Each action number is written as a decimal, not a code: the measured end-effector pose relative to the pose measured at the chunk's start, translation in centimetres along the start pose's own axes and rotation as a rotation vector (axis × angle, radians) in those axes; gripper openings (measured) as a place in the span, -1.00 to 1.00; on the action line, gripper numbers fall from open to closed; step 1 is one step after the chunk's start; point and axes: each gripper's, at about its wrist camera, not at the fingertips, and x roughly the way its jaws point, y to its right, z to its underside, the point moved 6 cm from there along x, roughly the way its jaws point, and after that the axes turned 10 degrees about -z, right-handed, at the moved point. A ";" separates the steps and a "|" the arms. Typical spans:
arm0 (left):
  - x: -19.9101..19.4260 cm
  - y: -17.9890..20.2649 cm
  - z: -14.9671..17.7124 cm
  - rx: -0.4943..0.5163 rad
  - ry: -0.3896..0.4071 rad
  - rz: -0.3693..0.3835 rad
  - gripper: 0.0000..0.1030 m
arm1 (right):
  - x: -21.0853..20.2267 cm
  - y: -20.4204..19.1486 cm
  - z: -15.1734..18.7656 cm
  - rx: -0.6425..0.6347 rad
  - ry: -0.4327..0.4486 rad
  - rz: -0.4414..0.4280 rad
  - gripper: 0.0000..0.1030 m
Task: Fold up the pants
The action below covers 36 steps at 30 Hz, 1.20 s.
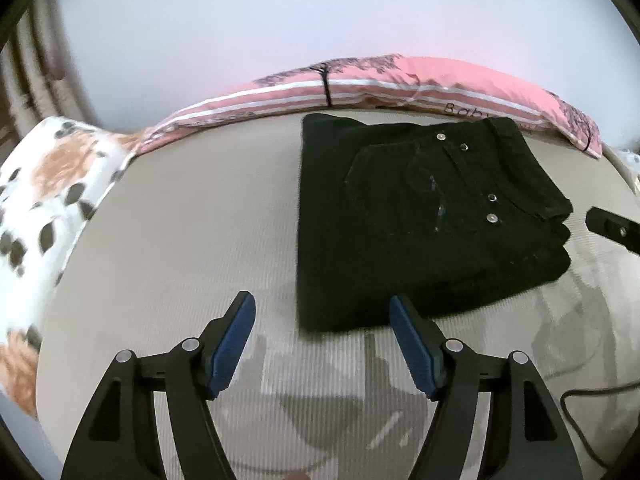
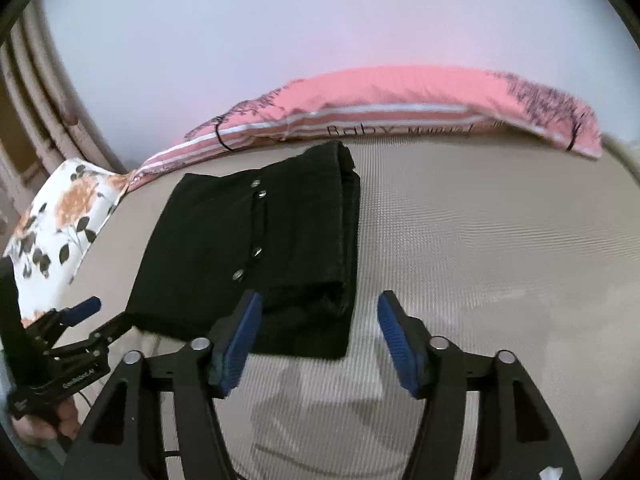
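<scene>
Toward the mattress's (image 1: pixel 180 240) far edge lay the folded pants (image 1: pixel 420 216), heavy, limp denim, best gripped at thick folds; both the left gripper (image 1: pixel 322 344) and right gripper (image 2: pixel 320 336) gaped empty.

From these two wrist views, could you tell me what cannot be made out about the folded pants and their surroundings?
- Pants: the layers underneath, hidden by the top fold in both views.
- Pink pillow: print after "Baby" is blurred, right view.
- Right gripper: cut off by the left view's edge.
- Cable: its ends leave the frame.
</scene>
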 end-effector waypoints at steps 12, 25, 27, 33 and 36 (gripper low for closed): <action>-6.4 -1.4 4.7 -0.052 0.022 -0.040 0.40 | -2.9 -6.2 3.6 -0.098 0.052 0.052 0.64; -7.9 -2.2 6.7 -0.066 0.014 -0.038 0.41 | -4.6 -8.0 5.7 -0.103 0.061 0.103 0.74; -7.8 -2.2 6.8 -0.066 0.008 -0.030 0.41 | -4.7 -8.2 5.9 -0.108 0.060 0.109 0.76; -8.1 -1.8 6.9 -0.061 0.010 -0.024 0.41 | -4.2 -8.8 6.4 -0.128 0.038 0.120 0.78; -8.1 -1.8 7.0 -0.067 0.009 -0.016 0.41 | -4.2 -9.0 6.6 -0.113 0.031 0.103 0.78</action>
